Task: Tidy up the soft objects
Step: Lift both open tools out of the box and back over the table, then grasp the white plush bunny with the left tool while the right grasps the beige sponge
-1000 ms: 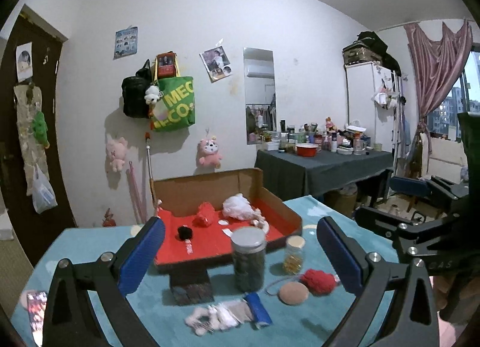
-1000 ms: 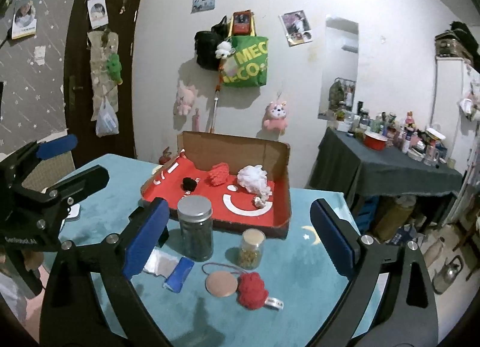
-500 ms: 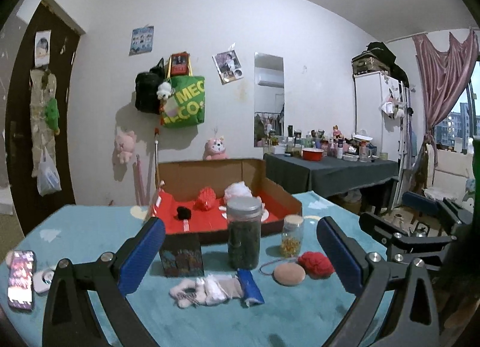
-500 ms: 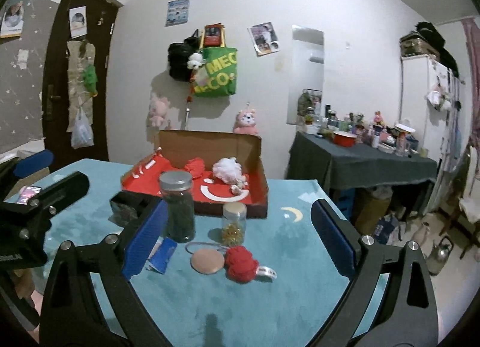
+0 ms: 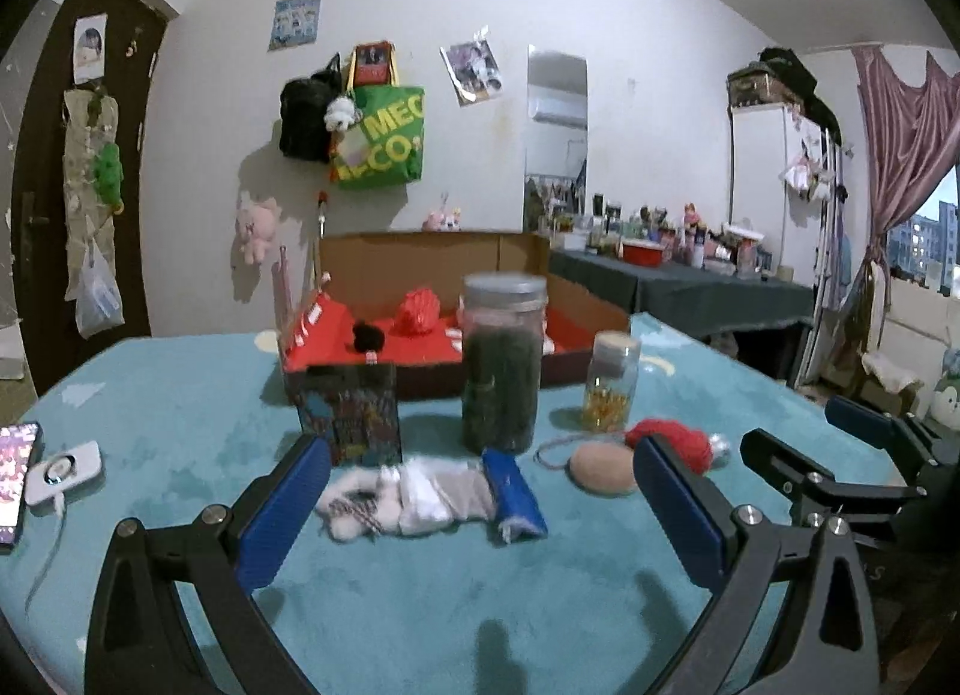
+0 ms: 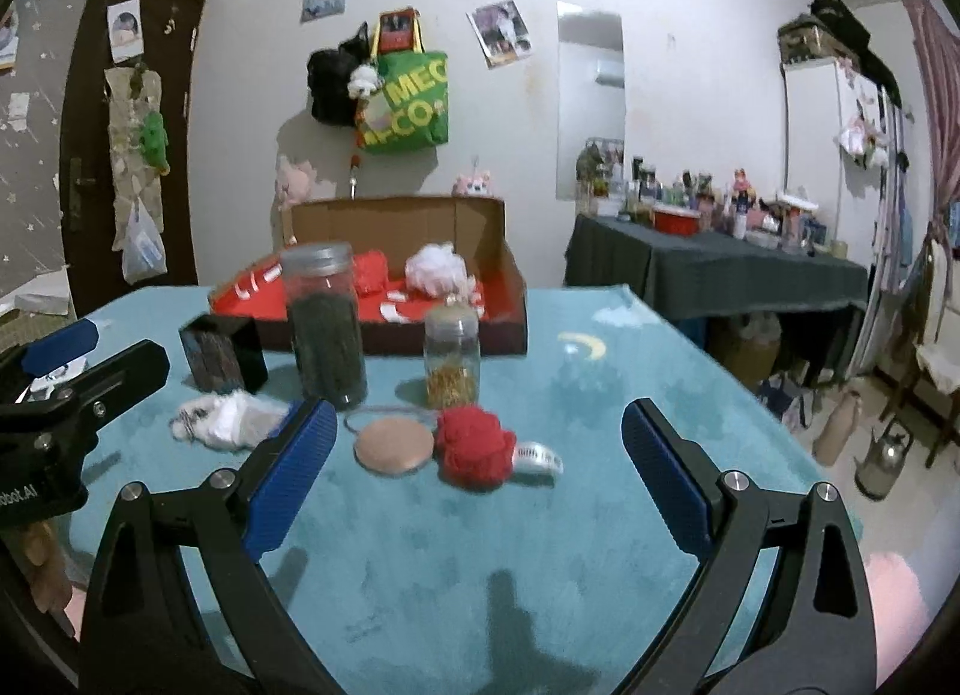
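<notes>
Both claws hang released and empty above the teal surface (image 6: 600,407).

Taking the tall jar (image 6: 327,323) as landmark: the red pompom (image 6: 474,446) lies in front of it toward the right claw (image 6: 474,476), a tan disc (image 6: 393,446) touching it; the white fluffy bundle (image 5: 402,494) lies in front toward the left claw (image 5: 480,500); the cardboard box (image 6: 396,227) stands behind.

The lower half of both views was bare teal surface (image 6: 480,563), open for a gripper to pass. Mid-frame, a tall jar (image 6: 327,323), a small jar (image 6: 452,356) and a dark box (image 6: 222,353) stood as a row before the cardboard tray (image 6: 510,299), with a gap at right.
</notes>
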Available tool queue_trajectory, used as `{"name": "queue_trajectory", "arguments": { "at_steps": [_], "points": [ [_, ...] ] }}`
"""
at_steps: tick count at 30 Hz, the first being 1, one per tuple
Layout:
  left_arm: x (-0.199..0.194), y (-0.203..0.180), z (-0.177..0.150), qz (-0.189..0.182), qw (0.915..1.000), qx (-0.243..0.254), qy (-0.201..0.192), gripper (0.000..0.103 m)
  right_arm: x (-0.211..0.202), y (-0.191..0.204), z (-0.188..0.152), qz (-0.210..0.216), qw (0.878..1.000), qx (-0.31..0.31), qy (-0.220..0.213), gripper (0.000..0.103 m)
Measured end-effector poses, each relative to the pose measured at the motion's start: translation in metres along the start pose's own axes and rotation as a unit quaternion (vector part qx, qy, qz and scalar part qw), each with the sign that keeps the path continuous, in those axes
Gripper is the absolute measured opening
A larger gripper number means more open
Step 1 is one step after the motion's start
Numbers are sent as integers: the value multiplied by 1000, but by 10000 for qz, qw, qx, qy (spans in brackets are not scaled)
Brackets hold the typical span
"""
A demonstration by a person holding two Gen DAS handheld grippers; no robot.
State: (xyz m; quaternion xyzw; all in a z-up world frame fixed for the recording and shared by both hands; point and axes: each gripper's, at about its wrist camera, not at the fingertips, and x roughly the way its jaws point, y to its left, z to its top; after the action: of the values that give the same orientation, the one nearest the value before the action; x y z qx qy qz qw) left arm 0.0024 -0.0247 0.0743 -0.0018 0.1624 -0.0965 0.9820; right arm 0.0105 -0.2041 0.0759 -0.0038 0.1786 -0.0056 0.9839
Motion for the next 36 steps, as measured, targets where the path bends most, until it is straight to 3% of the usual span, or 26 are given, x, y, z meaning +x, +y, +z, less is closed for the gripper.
{"name": "queue_trajectory", "arguments": {
  "at_steps": [14,36],
  "points": [
    [32,13,-23,155,9979,-191,591,103,26,-6,-35,-89,9984,122,537,97],
    [40,42,-19,242,9938,-363,1020,103,46,2,-35,74,9961,88,880,97]
  ]
}}
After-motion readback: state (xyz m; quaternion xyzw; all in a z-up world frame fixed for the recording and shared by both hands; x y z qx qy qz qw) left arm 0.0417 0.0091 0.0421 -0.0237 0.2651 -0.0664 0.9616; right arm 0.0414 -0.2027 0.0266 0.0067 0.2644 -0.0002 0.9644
